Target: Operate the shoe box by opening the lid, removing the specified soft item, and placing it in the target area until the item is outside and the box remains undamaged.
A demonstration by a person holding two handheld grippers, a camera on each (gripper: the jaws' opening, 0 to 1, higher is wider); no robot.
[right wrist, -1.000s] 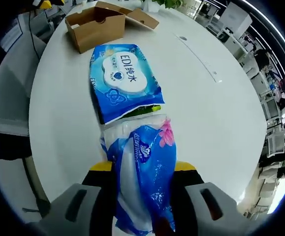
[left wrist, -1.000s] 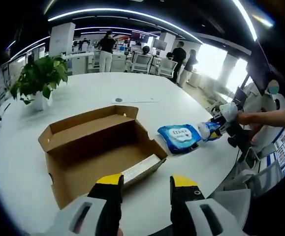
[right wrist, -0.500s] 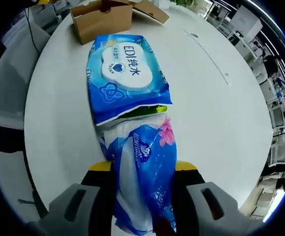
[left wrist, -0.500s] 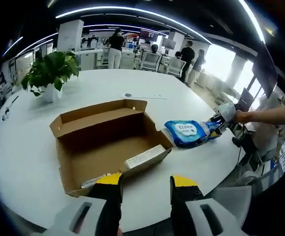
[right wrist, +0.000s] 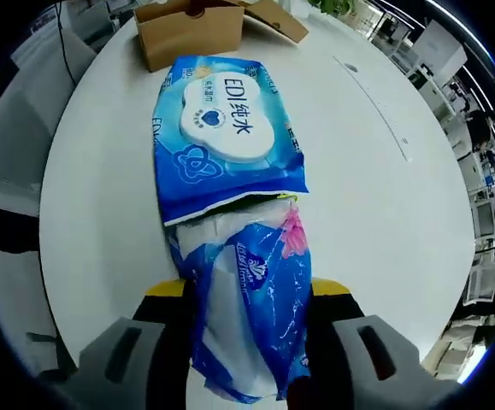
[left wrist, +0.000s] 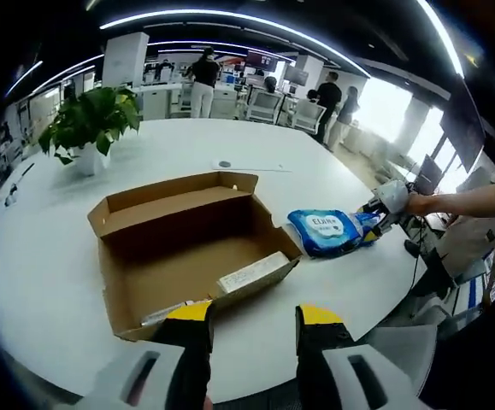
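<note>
**Two soft packs out on the worktop, box open and bare**

Two blue soft packs lie end to end on the white round worktop, outside the shoe box. The nearer one, a tissue pack with a pink flower print, sits between the jaws of the right claw, which is closed on its sides; the film bulges between the jaws. Its far end touches, and seems tucked slightly under, the wet-wipes pack, which lies flat with its white flip label up.

Both packs look light and squashy, with slick plastic film likely to slide under a loose hold. A grip across the middle of the short width, as here, seems the safest; pinching an end flap would probably let the pack sag or tear.

The left claw hangs above the near worktop edge, jaws apart with nothing between them, pointed at the box. The cardboard box stands open, lid flap laid back, a paper slip on its near wall; the walls look uncrushed.

The worktop is smooth and glossy. A potted plant stands well beyond the box. Behind it is an open office with desks, chairs and several people standing under curved ceiling lights.
</note>
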